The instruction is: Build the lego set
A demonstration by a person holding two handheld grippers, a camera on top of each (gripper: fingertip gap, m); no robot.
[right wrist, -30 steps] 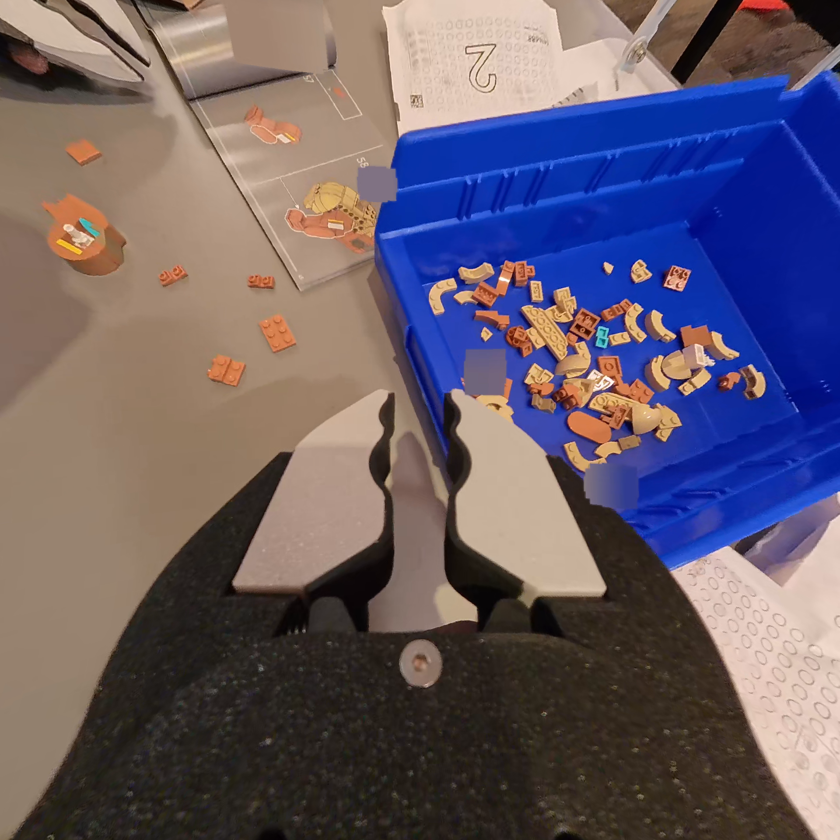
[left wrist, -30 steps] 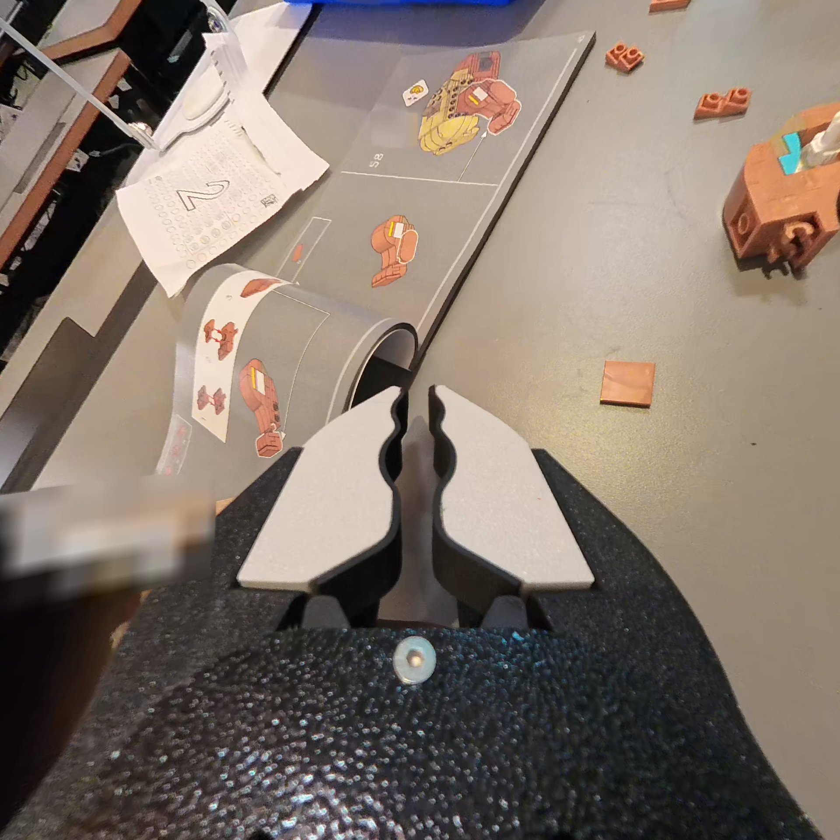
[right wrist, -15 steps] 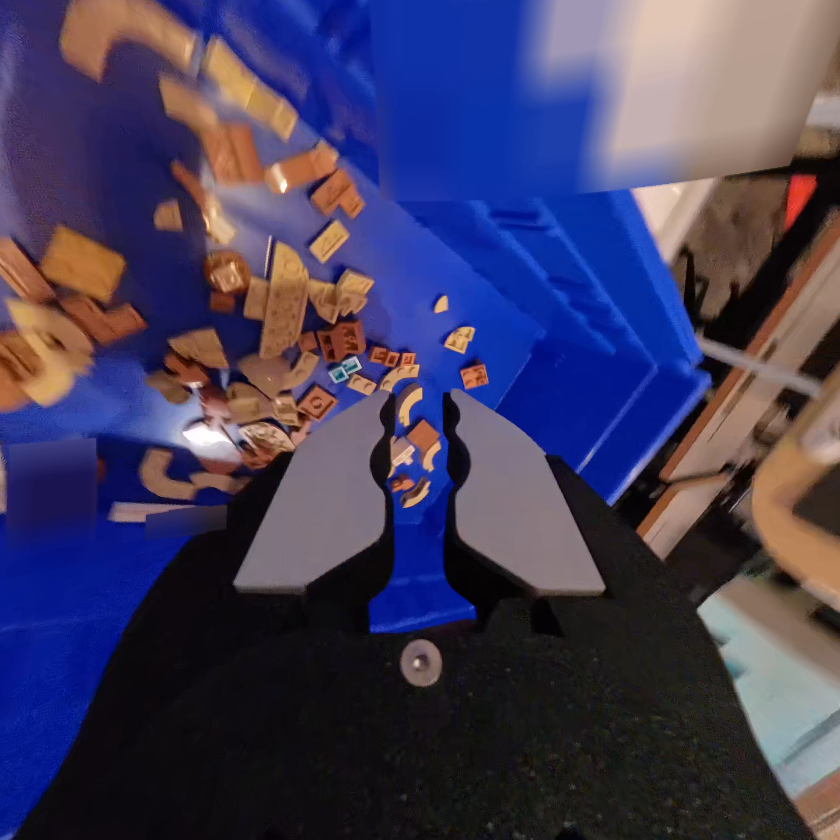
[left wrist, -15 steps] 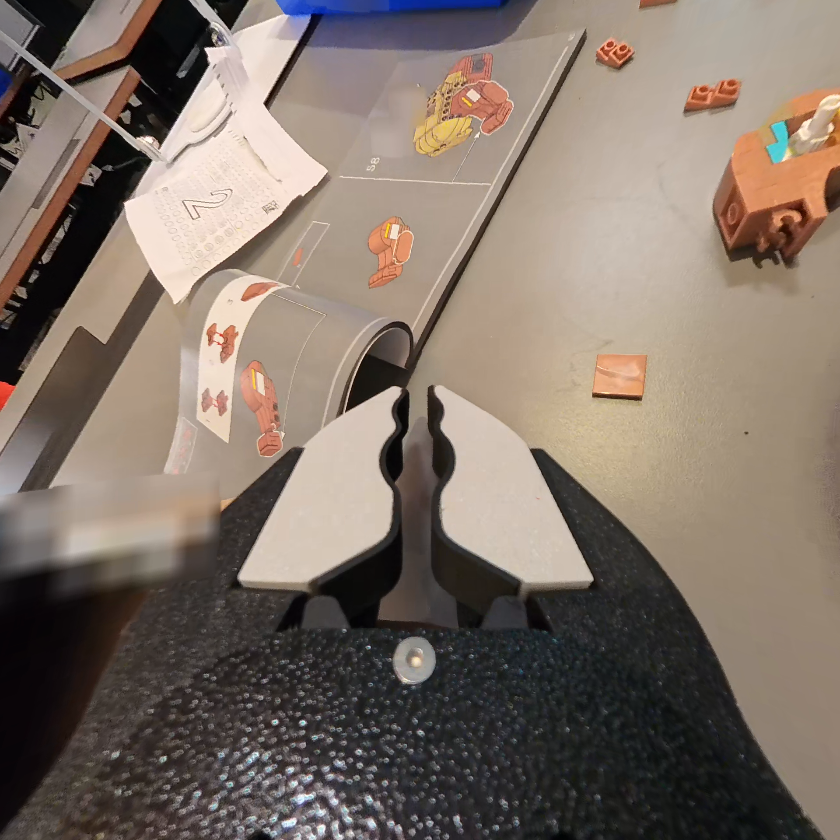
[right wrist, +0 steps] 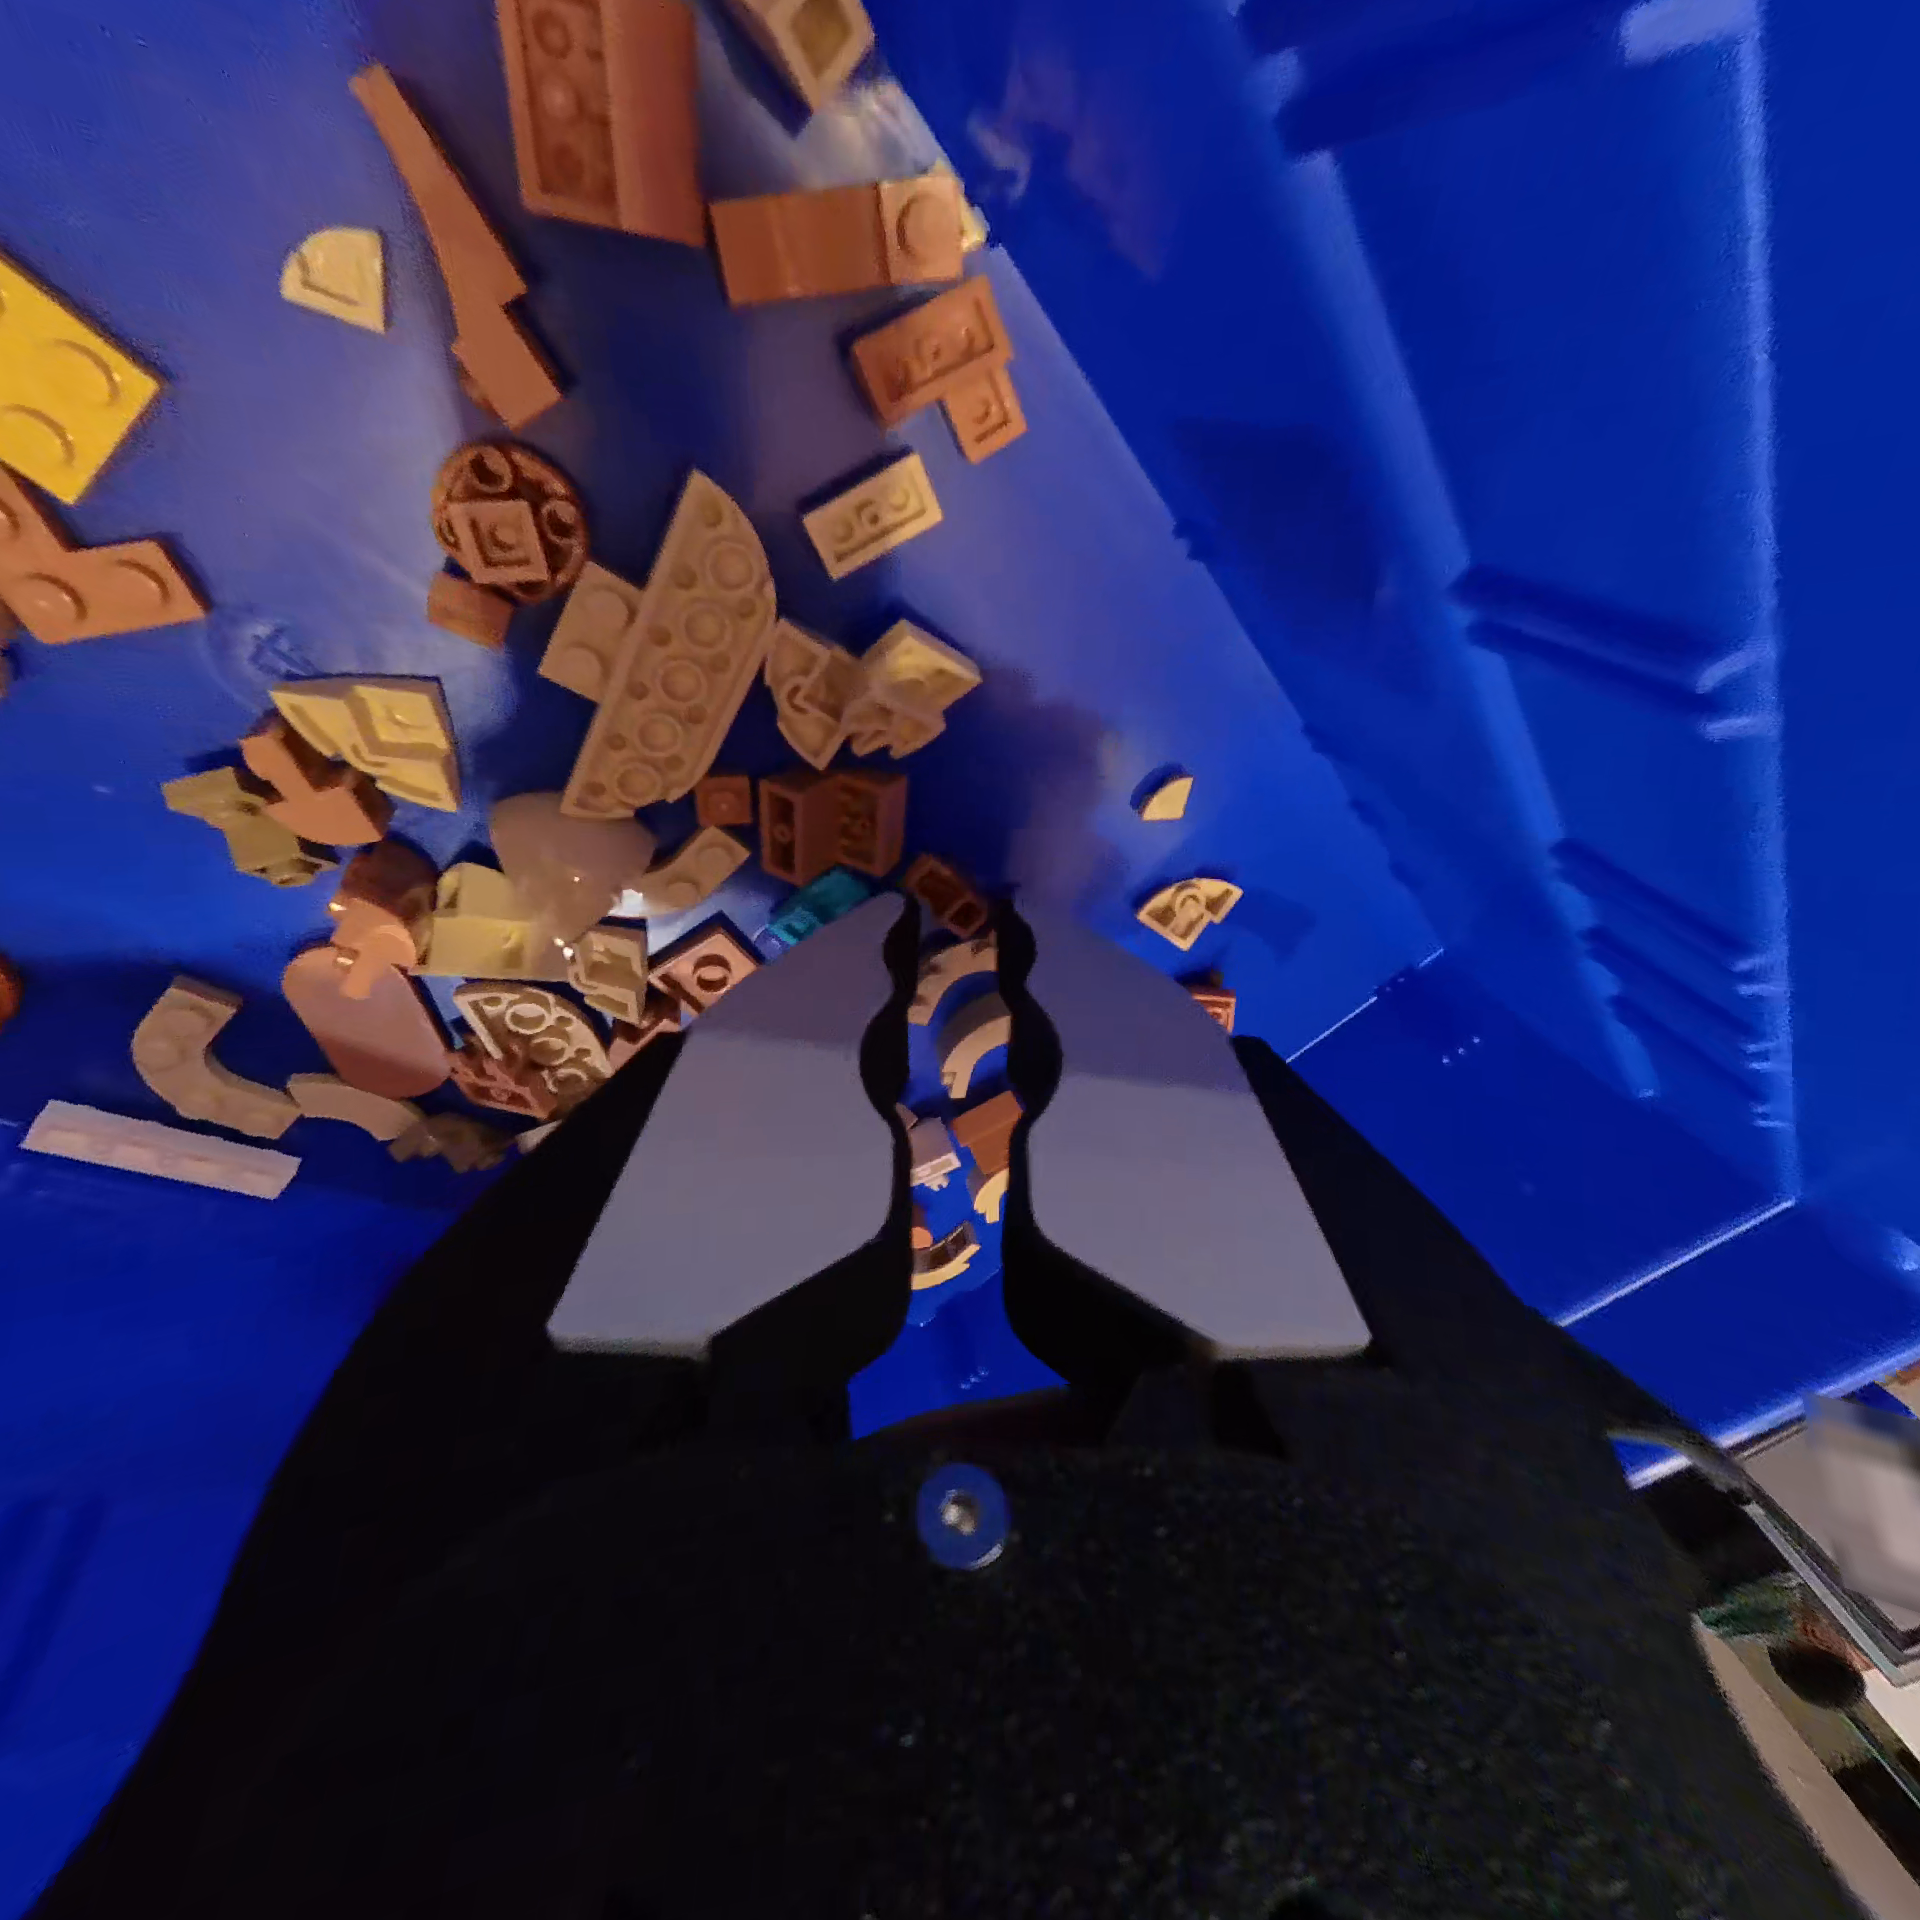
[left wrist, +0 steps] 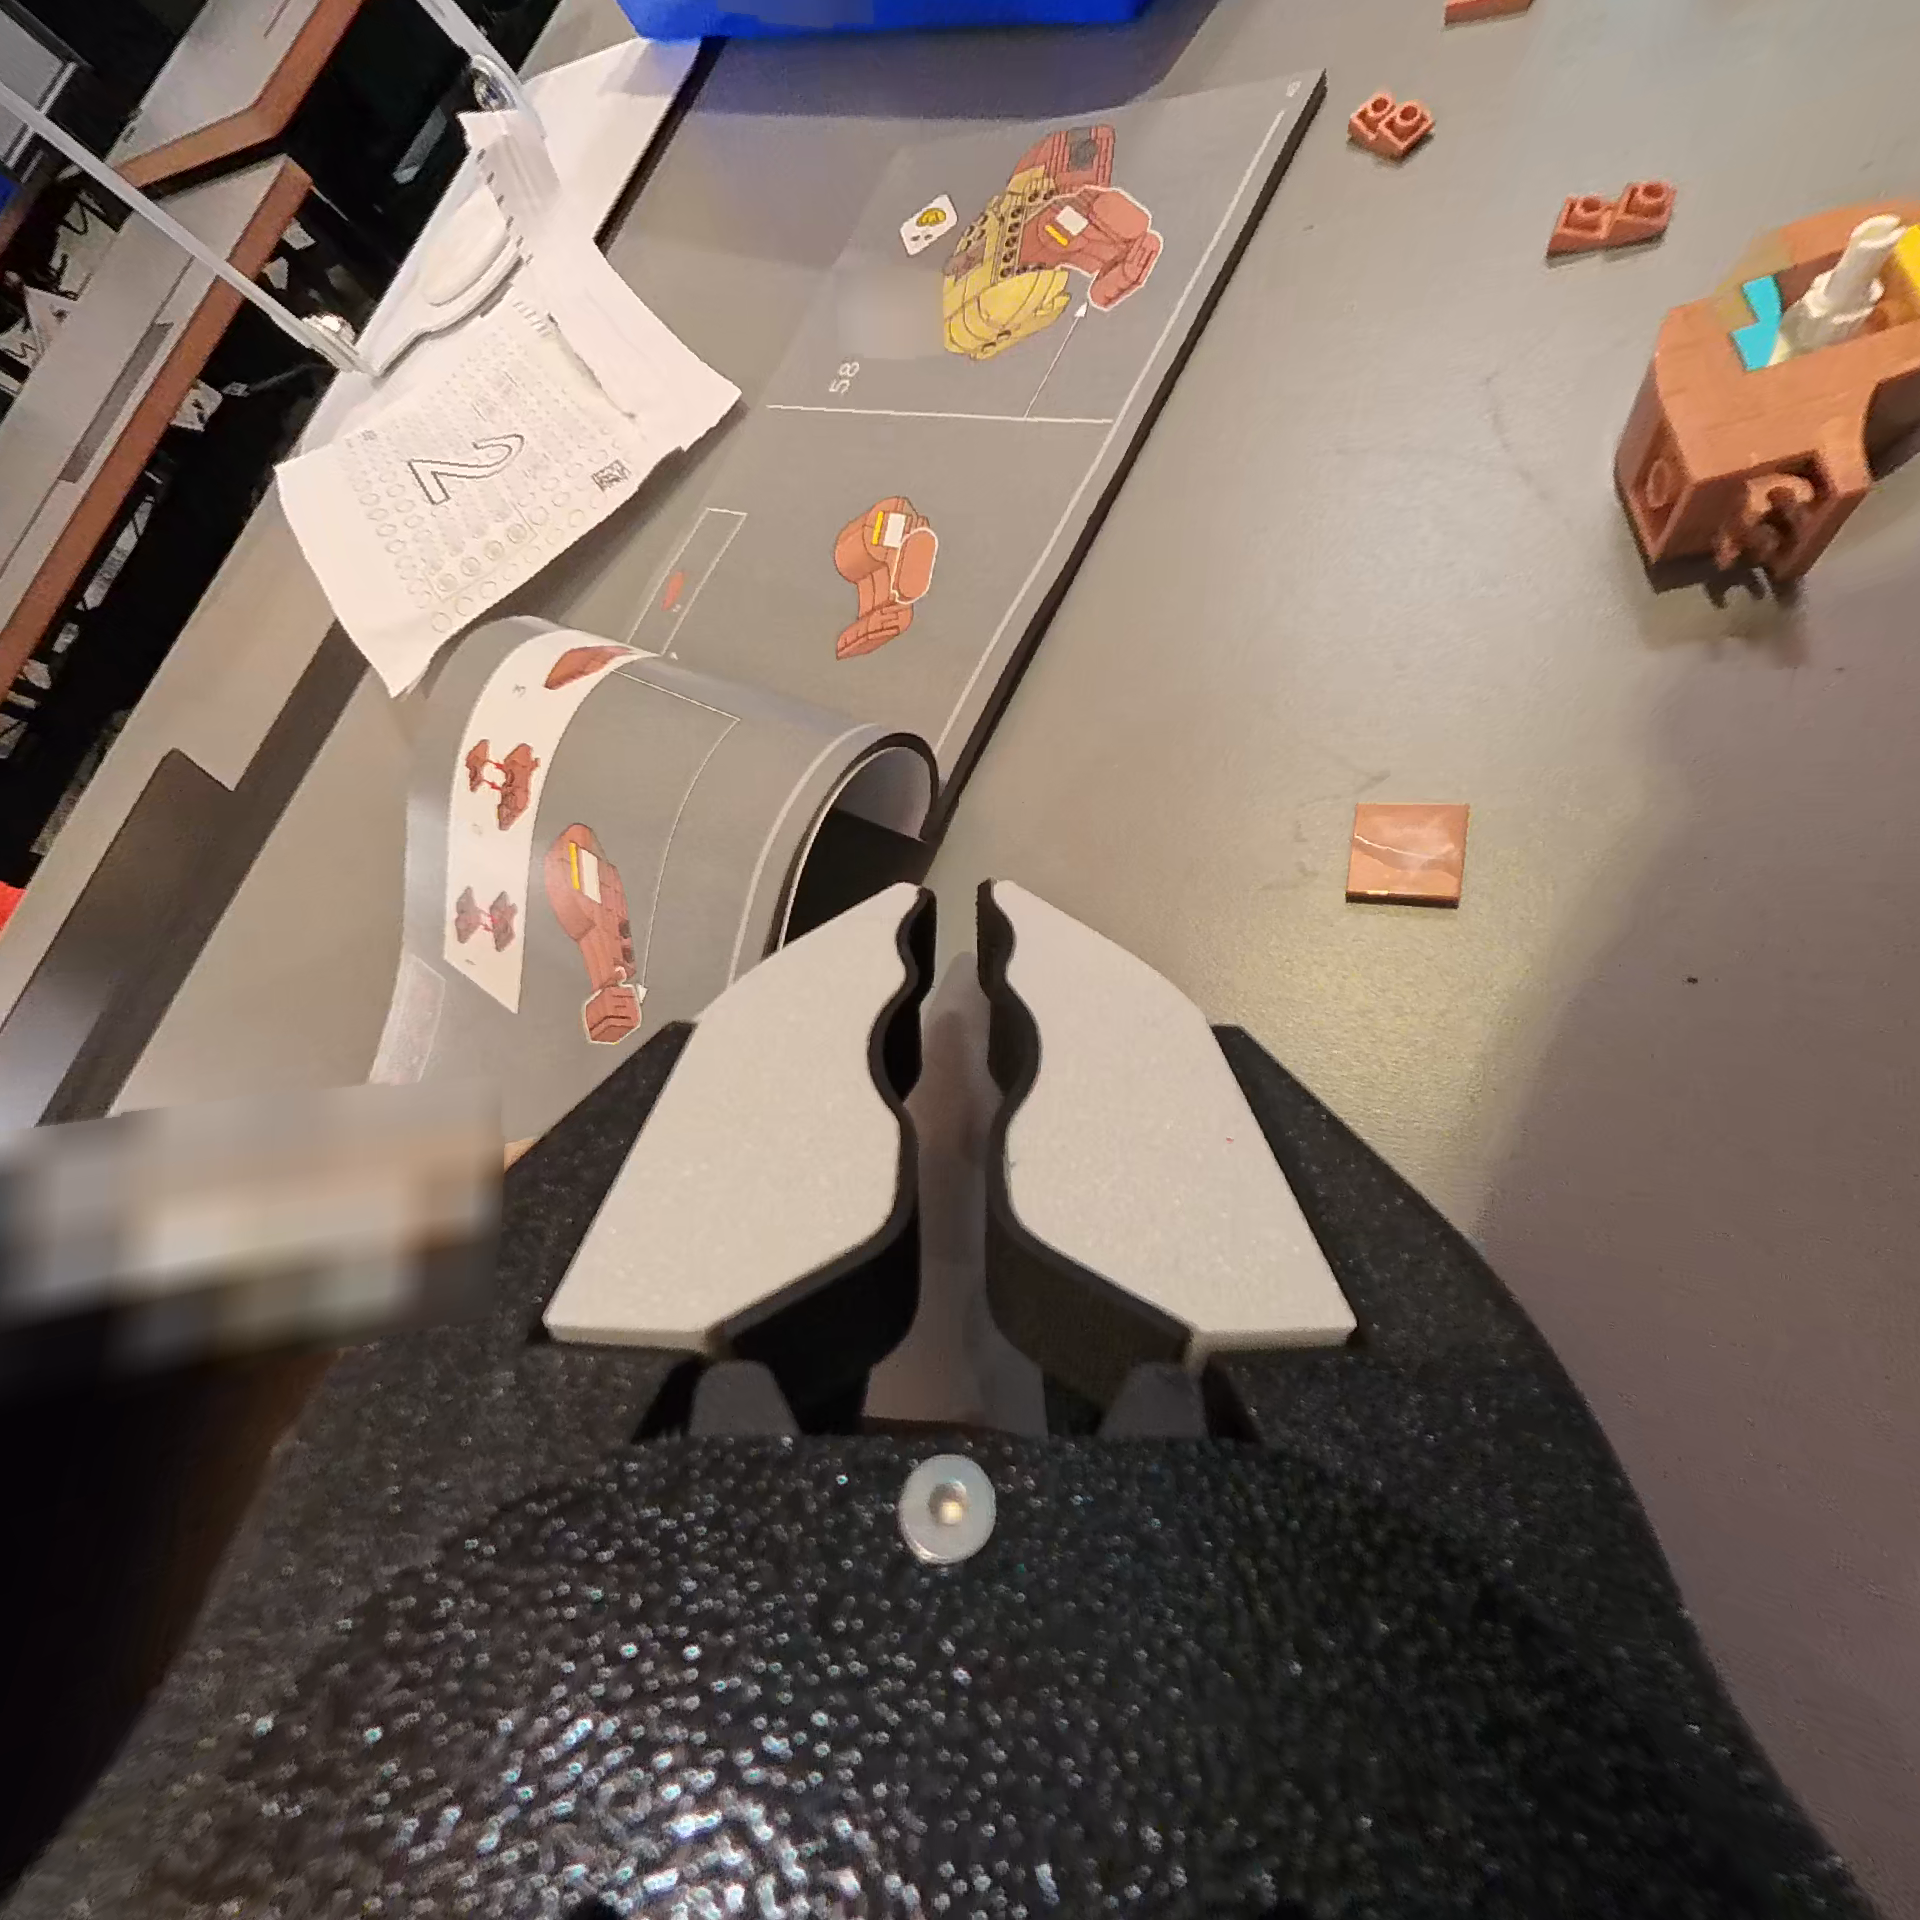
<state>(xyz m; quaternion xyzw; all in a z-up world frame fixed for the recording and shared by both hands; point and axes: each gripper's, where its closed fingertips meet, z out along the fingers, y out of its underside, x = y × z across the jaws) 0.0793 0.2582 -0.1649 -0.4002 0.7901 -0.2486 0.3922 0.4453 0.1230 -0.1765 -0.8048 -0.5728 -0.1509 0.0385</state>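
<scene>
Hovering low over the grey surface [left wrist: 1351, 1039], our left gripper [left wrist: 954, 896] keeps its fingers nearly together with nothing between them, beside the curled instruction booklet [left wrist: 935, 436] and near a flat brown tile [left wrist: 1408, 854]. Our right gripper [right wrist: 956, 914] reaches into the blue bin [right wrist: 1507, 623], its fingers slightly apart around a small brown brick [right wrist: 948, 896]; we cannot tell whether they press it.

Bare table [left wrist: 1351, 1091] lies right of the curled booklet [left wrist: 665, 790]; a flat brown tile [left wrist: 1408, 854] interrupts it. Loose bricks [right wrist: 665, 665] crowd the blue bin [right wrist: 1558, 727] floor
</scene>
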